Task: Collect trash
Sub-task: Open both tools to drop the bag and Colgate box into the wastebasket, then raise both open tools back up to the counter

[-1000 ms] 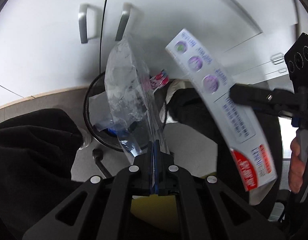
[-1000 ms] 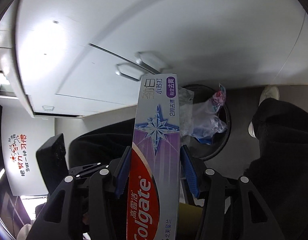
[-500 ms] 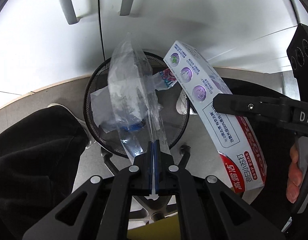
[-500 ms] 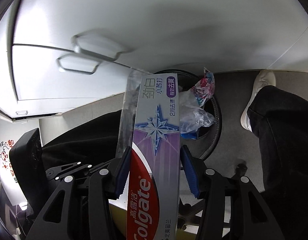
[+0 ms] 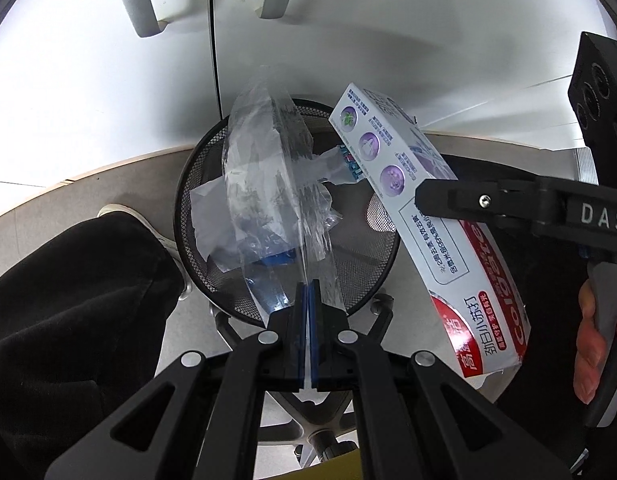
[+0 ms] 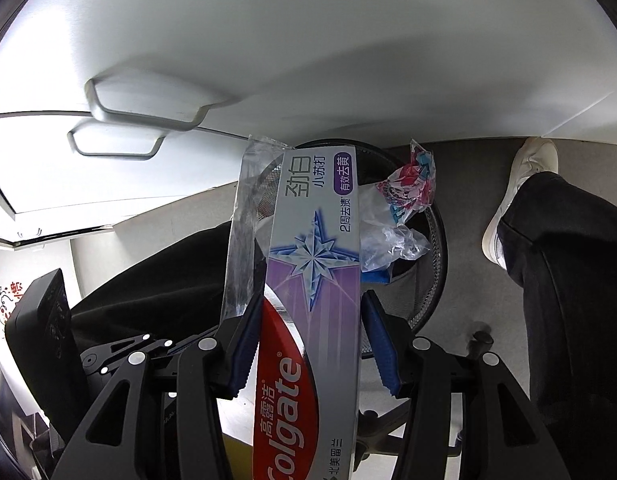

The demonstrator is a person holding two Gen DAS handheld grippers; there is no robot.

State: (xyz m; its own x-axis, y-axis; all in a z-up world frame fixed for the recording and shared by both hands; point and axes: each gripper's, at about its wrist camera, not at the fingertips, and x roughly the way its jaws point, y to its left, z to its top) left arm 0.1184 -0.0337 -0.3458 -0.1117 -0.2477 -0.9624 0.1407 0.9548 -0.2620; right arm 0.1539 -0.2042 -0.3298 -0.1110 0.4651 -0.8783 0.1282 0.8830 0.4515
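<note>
Both grippers over the mesh bin, each w/ a piece of trash.

Left gripper pinched tight on the lower edge of a clear plastic bag, which stands up from the pads right above the black mesh bin. Right gripper clamps a Colgate toothpaste box approx mid-length, far end poking past the fingertips over the bin's rim, just beside the bag. Wrappers lie inside the bin.
</note>
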